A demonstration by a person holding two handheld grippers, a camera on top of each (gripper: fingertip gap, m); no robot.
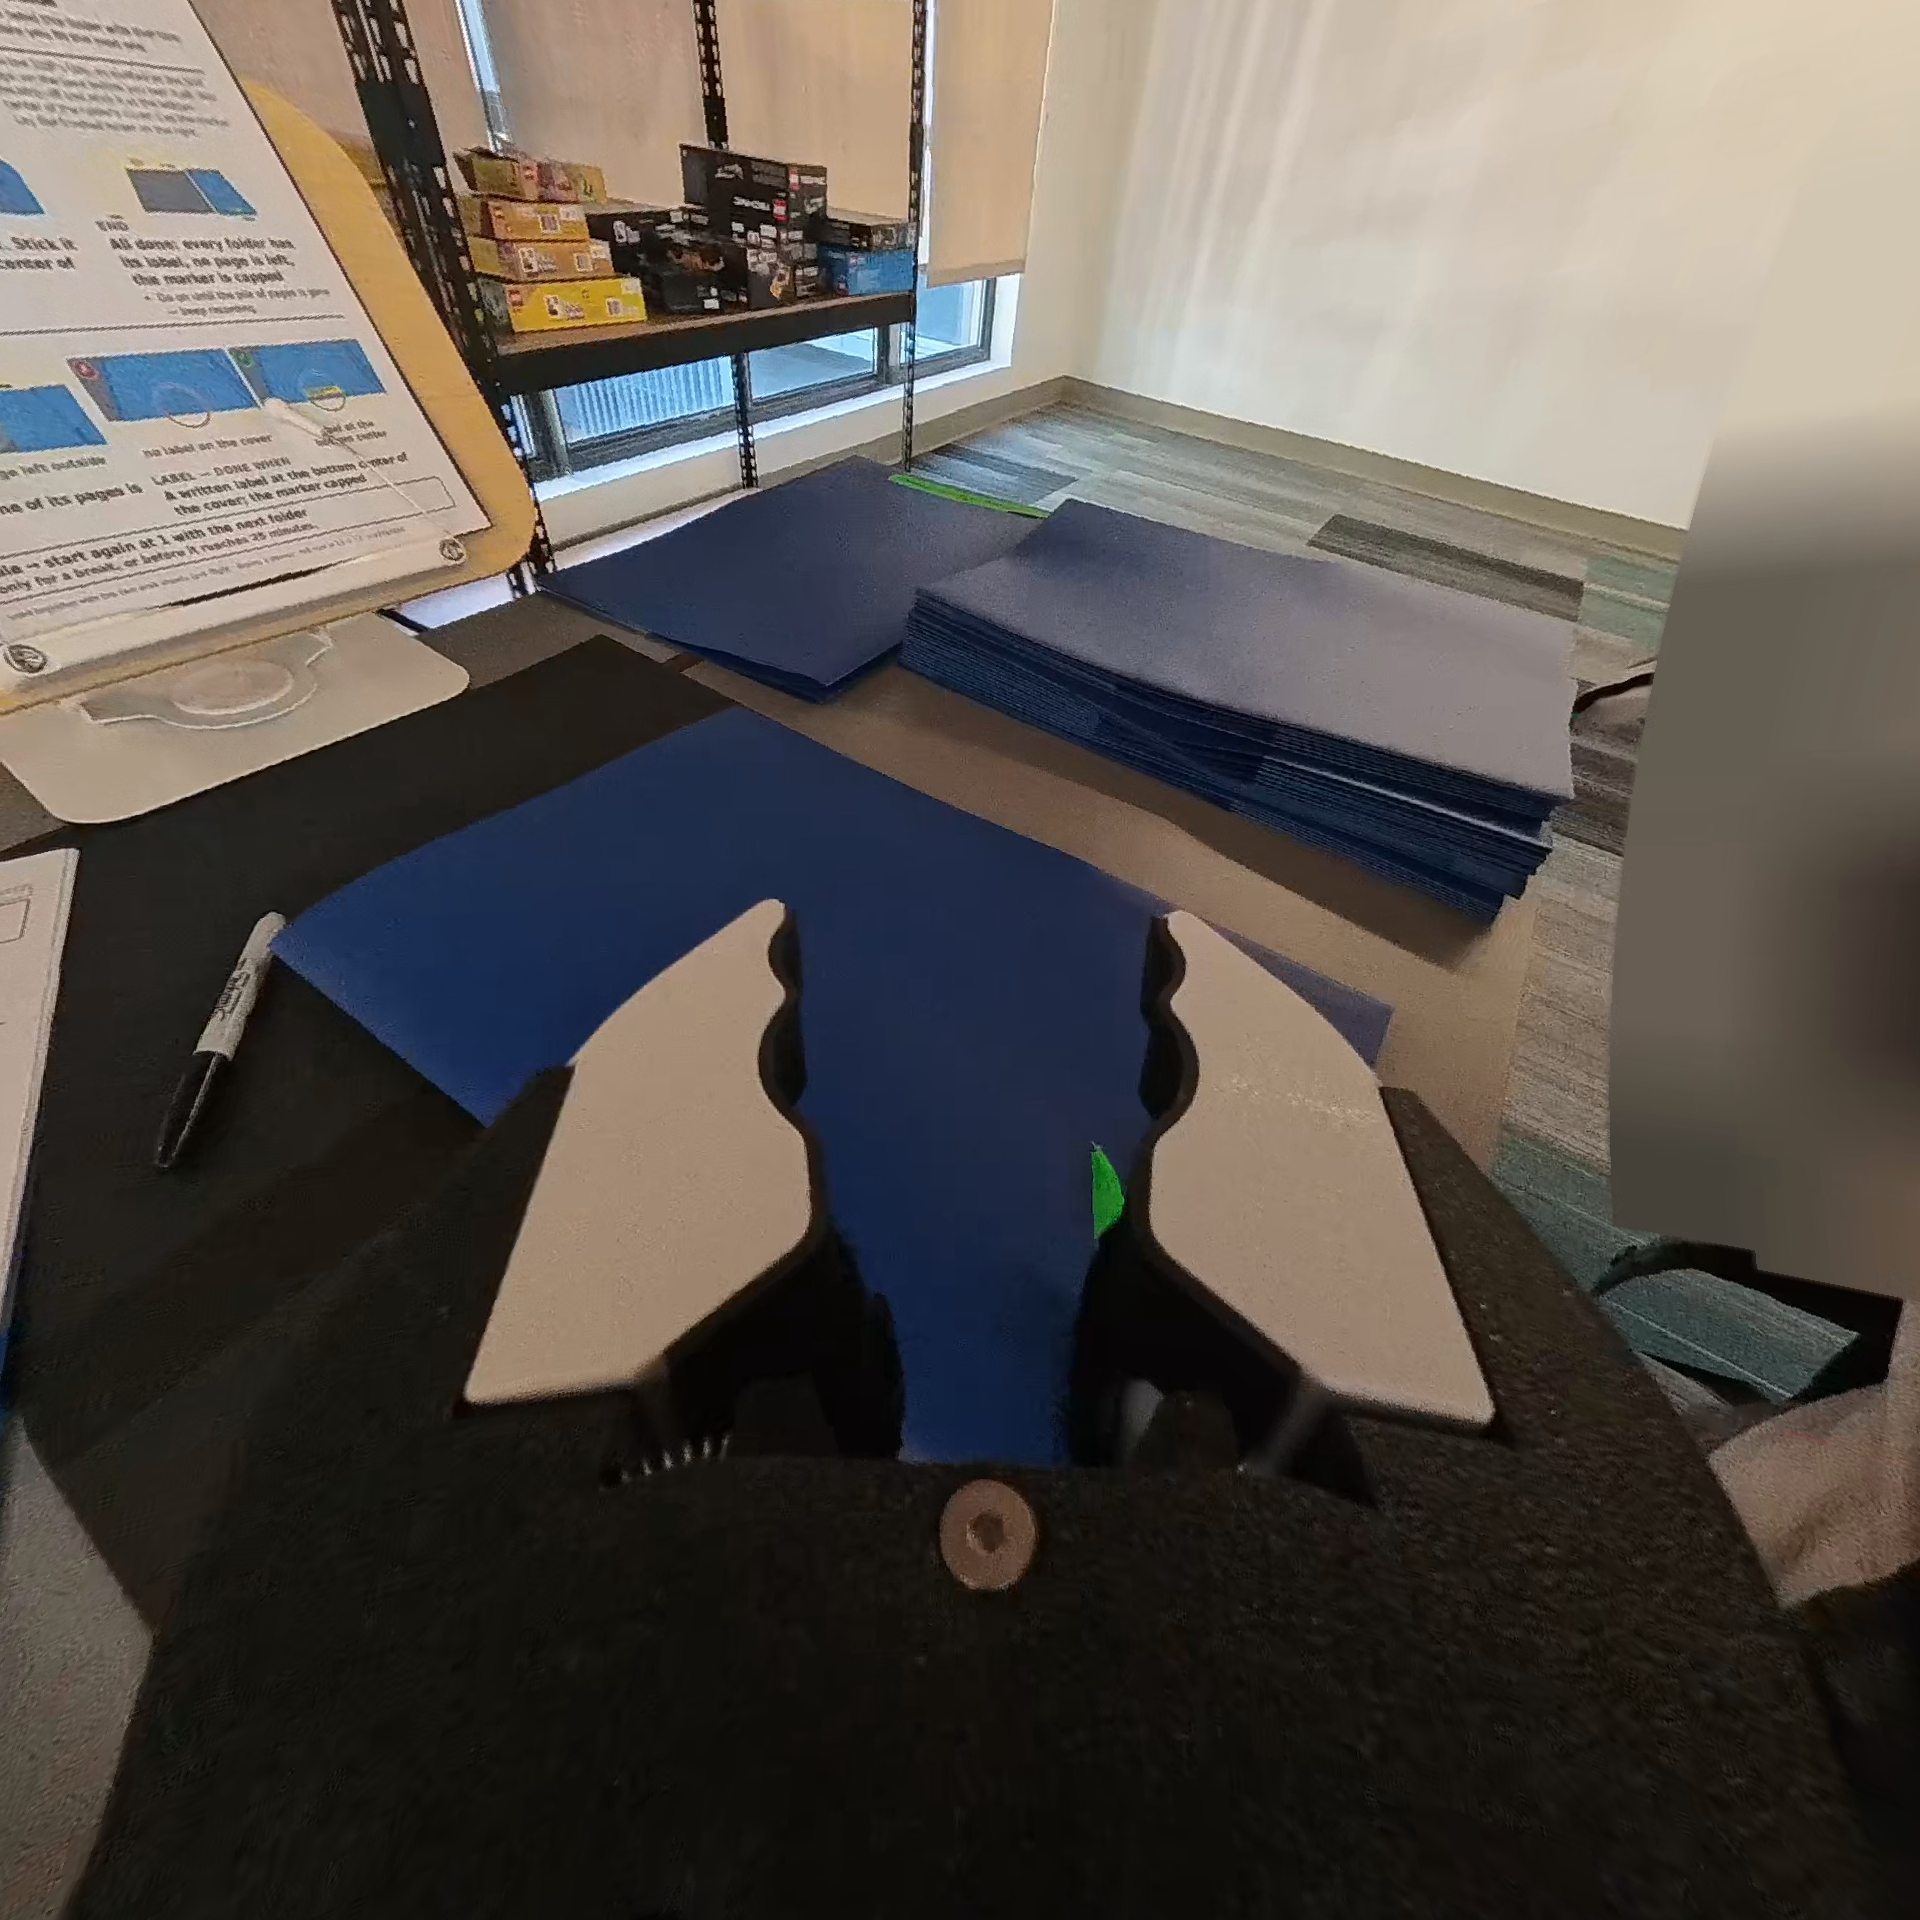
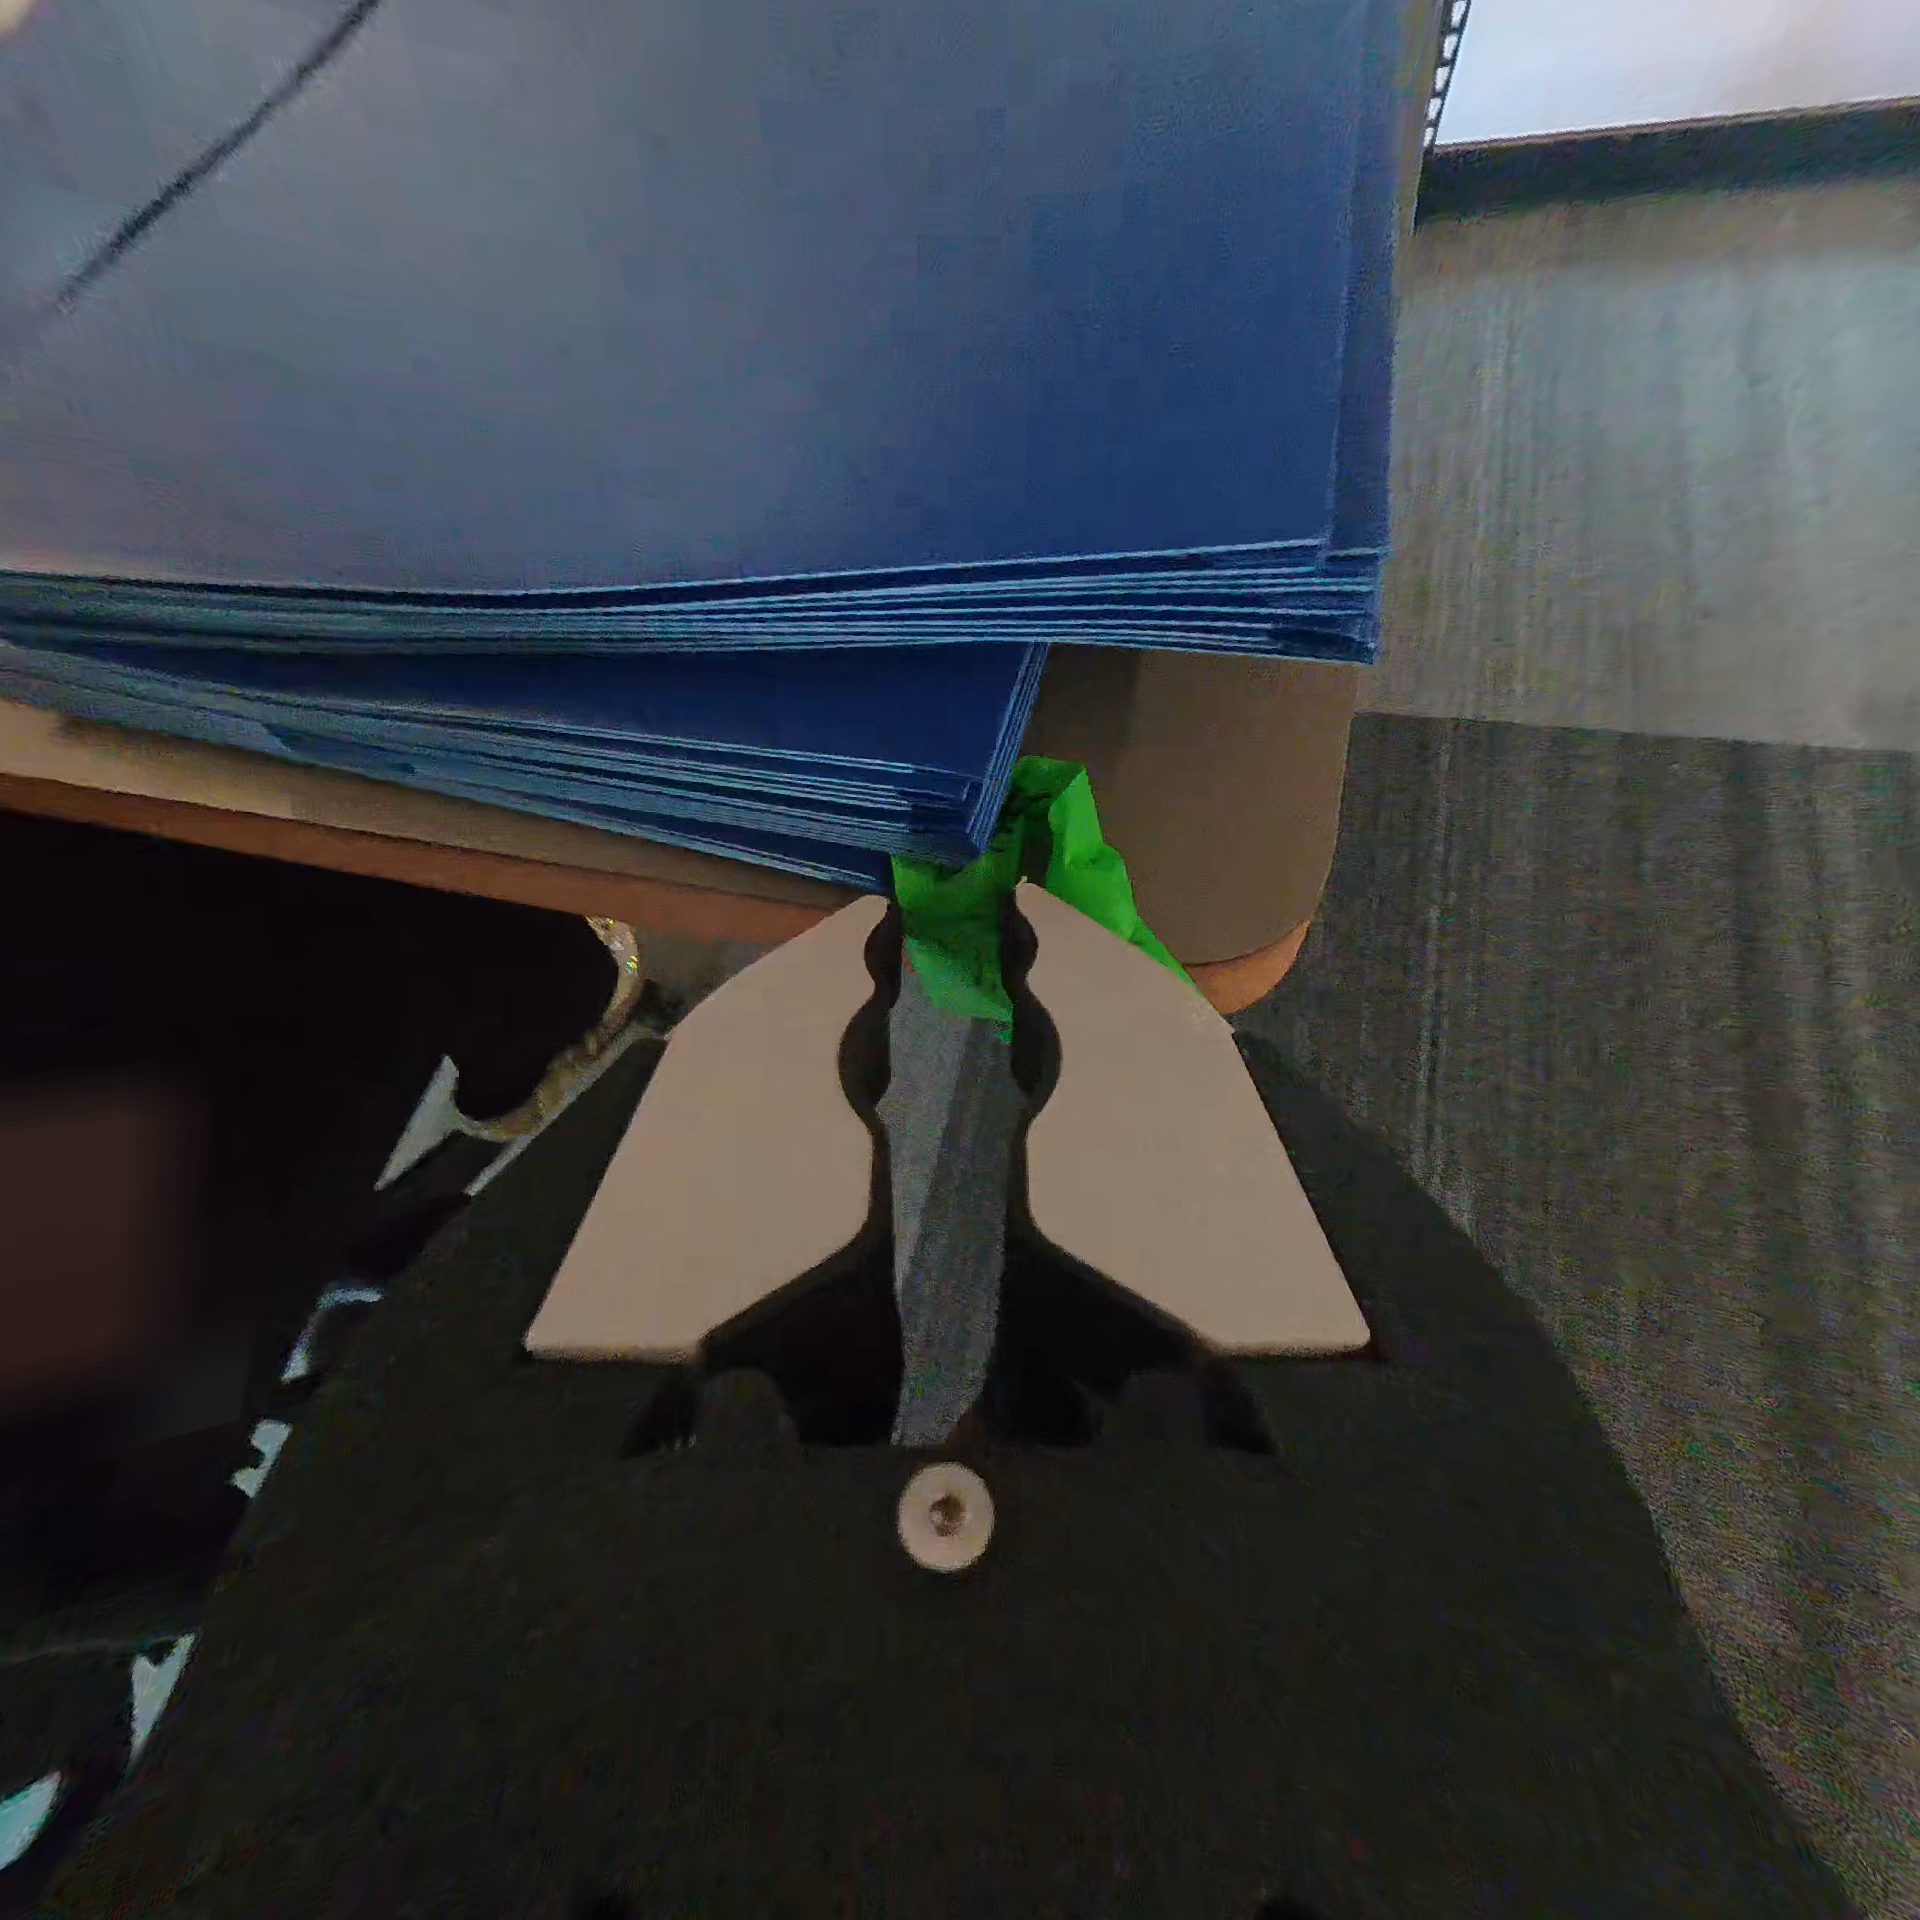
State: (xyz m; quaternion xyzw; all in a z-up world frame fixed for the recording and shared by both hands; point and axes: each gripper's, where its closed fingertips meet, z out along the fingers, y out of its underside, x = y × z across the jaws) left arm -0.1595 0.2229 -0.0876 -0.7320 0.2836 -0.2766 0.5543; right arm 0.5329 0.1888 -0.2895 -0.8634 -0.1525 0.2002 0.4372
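your left gripper [image 1: 971, 925] hangs spread wide and empty over the single blue folder [image 1: 790, 914] lying flat on the black mat [image 1: 312, 1195], a capped marker [image 1: 213, 1034] just to its left. your right gripper [image 2: 951, 899] is pinched on crumpled green tape [image 2: 966, 925], right at the near corner of the blue folder stack [image 2: 727, 416] at the table's edge.
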